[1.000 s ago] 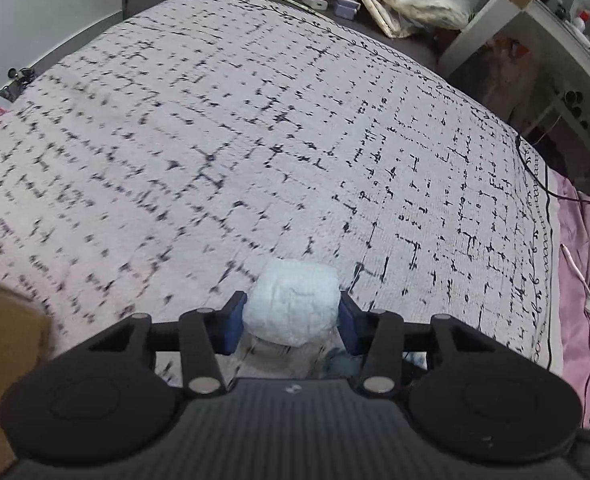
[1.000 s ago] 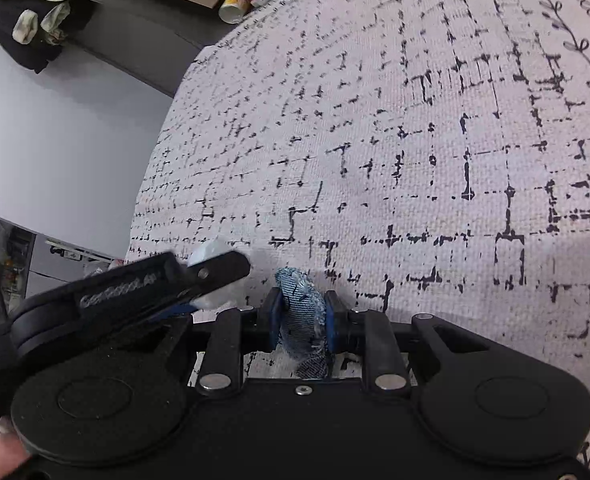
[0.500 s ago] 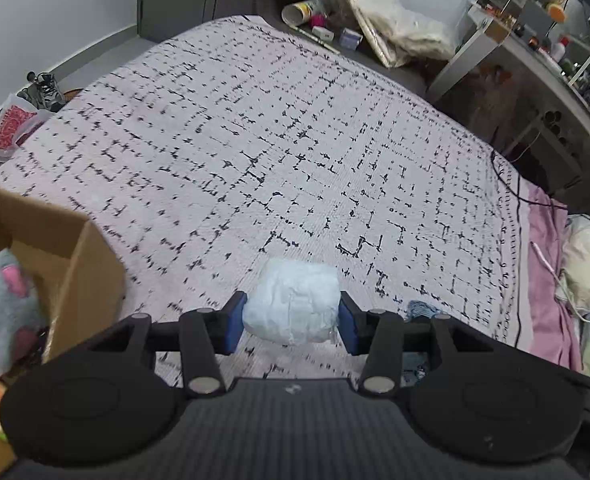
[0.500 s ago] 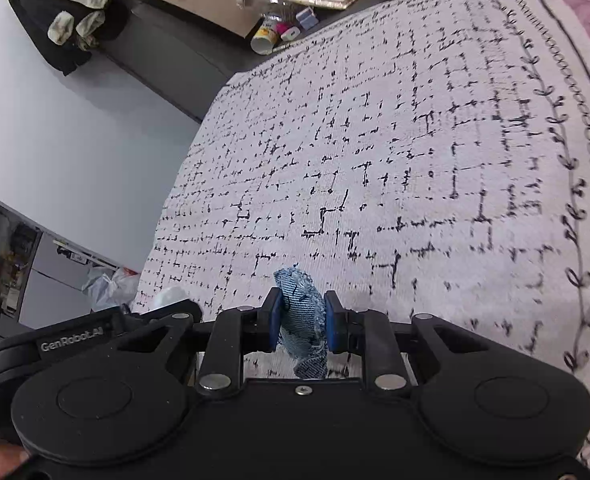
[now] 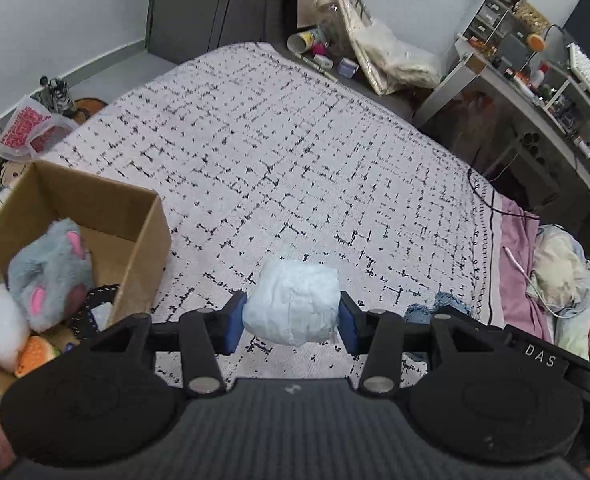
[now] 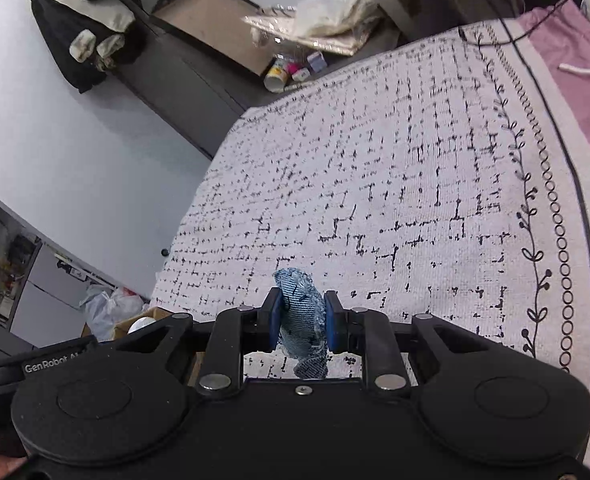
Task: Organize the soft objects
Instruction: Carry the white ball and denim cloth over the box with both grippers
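Soft bundle (image 5: 293, 307) above black-checked white bedspread (image 5: 275, 168) — cluttered desk (image 5: 535, 92) beside.

We see the left tool (image 5: 291, 322) in matt black plastic with a ribbed grey body, bright metal rivets and blue rubbery pads, pressing a crinkled white bundle (image 5: 291, 307) that looks papery. The right tool (image 6: 302, 326), of the same matt plastic, pinches frayed blue denim cloth (image 6: 301, 312). The bed cover (image 5: 275, 168) is coarse woven cloth. At the bed's left edge, a plain matt cardboard box (image 5: 135, 216) holds a fuzzy grey plush toy (image 5: 51, 272).
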`<state>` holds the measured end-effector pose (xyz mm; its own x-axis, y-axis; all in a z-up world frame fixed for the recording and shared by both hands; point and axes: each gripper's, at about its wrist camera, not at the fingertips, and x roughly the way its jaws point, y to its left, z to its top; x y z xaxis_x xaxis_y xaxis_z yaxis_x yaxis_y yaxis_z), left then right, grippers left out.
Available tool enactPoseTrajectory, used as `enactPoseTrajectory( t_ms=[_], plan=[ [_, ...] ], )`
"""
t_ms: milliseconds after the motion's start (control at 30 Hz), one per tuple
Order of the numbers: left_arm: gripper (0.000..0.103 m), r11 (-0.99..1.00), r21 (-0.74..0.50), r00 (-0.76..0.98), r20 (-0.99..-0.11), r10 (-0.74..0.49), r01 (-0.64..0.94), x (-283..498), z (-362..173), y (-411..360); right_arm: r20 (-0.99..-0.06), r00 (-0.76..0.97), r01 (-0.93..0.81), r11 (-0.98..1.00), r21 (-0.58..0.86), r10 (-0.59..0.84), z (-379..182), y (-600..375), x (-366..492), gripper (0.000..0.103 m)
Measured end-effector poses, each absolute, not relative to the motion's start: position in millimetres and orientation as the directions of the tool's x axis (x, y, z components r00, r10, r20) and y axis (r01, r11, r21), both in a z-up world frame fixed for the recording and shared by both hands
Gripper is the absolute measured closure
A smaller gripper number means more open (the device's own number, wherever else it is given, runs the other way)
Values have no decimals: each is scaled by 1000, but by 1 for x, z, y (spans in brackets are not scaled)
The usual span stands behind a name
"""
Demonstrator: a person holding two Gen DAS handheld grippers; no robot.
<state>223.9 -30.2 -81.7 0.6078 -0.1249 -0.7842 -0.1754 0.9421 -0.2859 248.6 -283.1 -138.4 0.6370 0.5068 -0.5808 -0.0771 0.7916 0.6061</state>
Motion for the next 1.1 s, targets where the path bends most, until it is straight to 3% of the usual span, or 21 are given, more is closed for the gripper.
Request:
enactPoseTrajectory(
  t_ms=[300, 1100],
  plan=[
    [57, 936, -311, 644, -753, -137, -165, 194, -65, -16, -527, 703, -53, 774, 630, 477, -121, -296, 211, 81],
    [57, 913, -368, 696, -702, -149, -176, 150, -45, 40, -487, 753, -103, 810, 578, 443, -79, -264, 178, 81]
  ],
)
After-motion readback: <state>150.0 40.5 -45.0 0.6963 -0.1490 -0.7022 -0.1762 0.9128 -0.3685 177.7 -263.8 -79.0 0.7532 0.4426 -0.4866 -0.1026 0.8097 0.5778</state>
